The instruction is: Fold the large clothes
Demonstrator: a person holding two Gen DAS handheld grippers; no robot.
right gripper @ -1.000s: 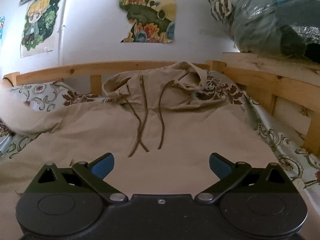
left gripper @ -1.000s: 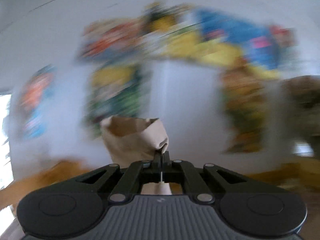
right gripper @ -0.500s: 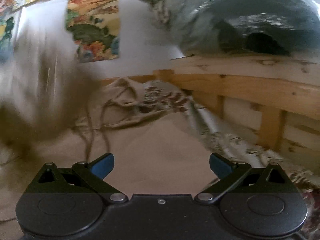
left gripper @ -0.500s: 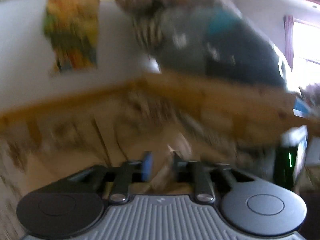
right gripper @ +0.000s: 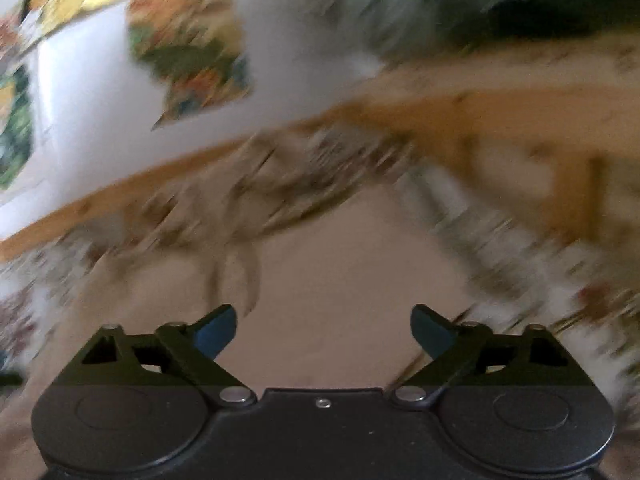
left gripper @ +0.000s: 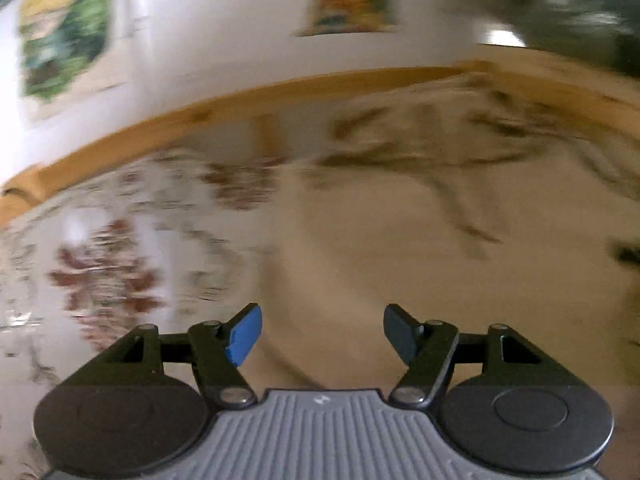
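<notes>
A large beige hooded garment lies spread on the bed, its hood and dark drawstrings toward the wooden headboard; both views are motion-blurred. My left gripper is open and empty, low over the garment's left part near its edge. My right gripper is open and empty over the garment's body, with the drawstrings just ahead of its left finger.
A floral bedsheet shows left of the garment. A wooden bed frame runs along the white wall with posters. A wooden side rail and dark bagged bundles stand at the right.
My left gripper held a fold of beige cloth up in the air a second ago; it has let go, opened and swung down over the bed. My right gripper stayed open and swung right.
</notes>
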